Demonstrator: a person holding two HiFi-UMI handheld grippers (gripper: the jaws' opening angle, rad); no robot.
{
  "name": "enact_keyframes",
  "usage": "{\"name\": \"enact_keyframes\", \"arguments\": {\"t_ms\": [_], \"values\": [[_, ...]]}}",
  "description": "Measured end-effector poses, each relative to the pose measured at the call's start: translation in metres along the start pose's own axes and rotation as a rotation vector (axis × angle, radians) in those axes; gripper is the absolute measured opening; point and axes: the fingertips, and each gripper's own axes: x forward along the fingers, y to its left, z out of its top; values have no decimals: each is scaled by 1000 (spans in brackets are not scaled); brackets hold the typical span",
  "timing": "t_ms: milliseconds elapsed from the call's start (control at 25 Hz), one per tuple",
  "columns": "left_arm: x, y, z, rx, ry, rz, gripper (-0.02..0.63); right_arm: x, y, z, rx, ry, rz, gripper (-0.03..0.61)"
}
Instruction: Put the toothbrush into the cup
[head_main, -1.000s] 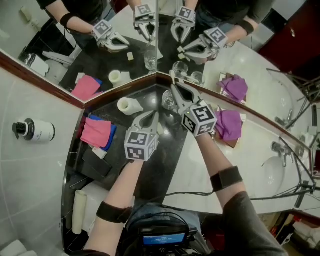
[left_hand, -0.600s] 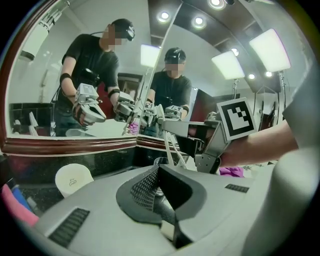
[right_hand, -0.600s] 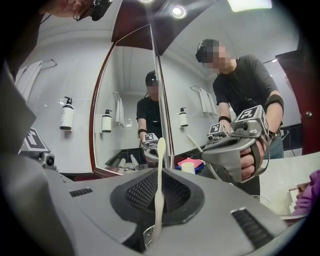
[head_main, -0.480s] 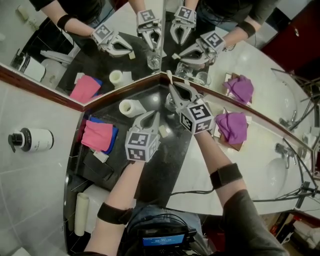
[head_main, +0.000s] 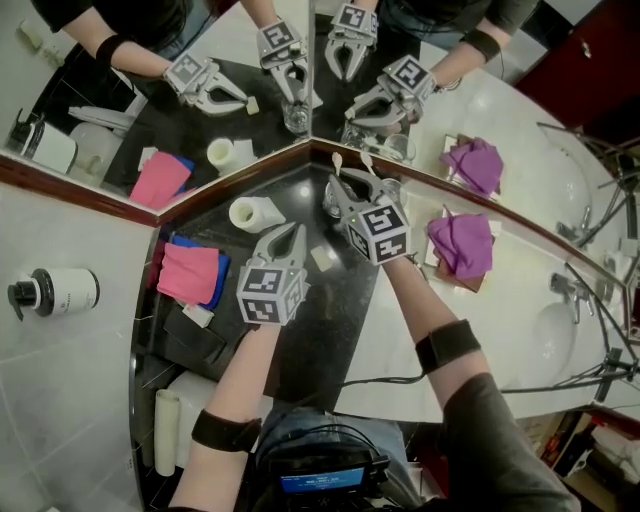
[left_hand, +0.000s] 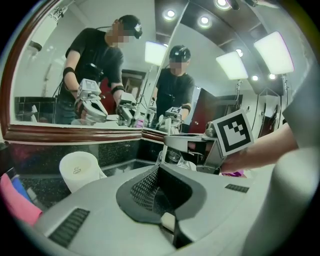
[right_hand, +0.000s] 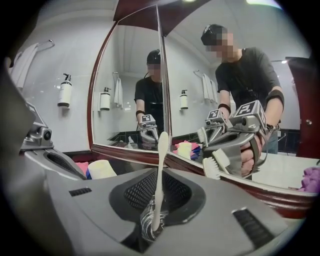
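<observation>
Your right gripper (head_main: 338, 186): fingers (right_hand: 137, 190) only narrowly apart and just now easing open, with the toothbrush (right_hand: 161, 150) upright between them. The pads are on its handle as far as shows. The toothbrush's head points up and its lower end sits inside the glass cup (right_hand: 147, 225). The cup stands on the black table (head_main: 320, 330) at the mirror corner. Your left gripper (head_main: 291, 234): fingers clenched together, holding nothing, over the table near the right gripper.
</observation>
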Motion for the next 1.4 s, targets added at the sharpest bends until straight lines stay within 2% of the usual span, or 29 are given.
{"name": "enact_keyframes", "arguments": {"t_ms": [160, 440, 680, 800, 840, 1000, 1400], "values": [[-1, -1, -1, -1, 4, -1, 0, 0, 2, -9, -5, 38, 7, 107], [-8, -5, -2, -5, 4, -2, 0, -15, 1, -6, 2, 49, -24, 114], [-19, -21, 5, -4, -8, -8, 0, -49, 11, 9, -3, 26, -15, 114], [-30, -34, 11, 16, -11, -14, 0, -76, 14, 11, -3, 30, -16, 107], [-35, -39, 12, 23, -11, -15, 0, -87, 15, 12, 0, 35, -17, 80], [-56, -61, 15, 47, -6, -10, 0, -140, 18, 18, 34, 44, -41, 43], [-110, -116, 8, 98, -4, -10, 0, -286, 2, -11, 125, 60, -179, 17]]}}
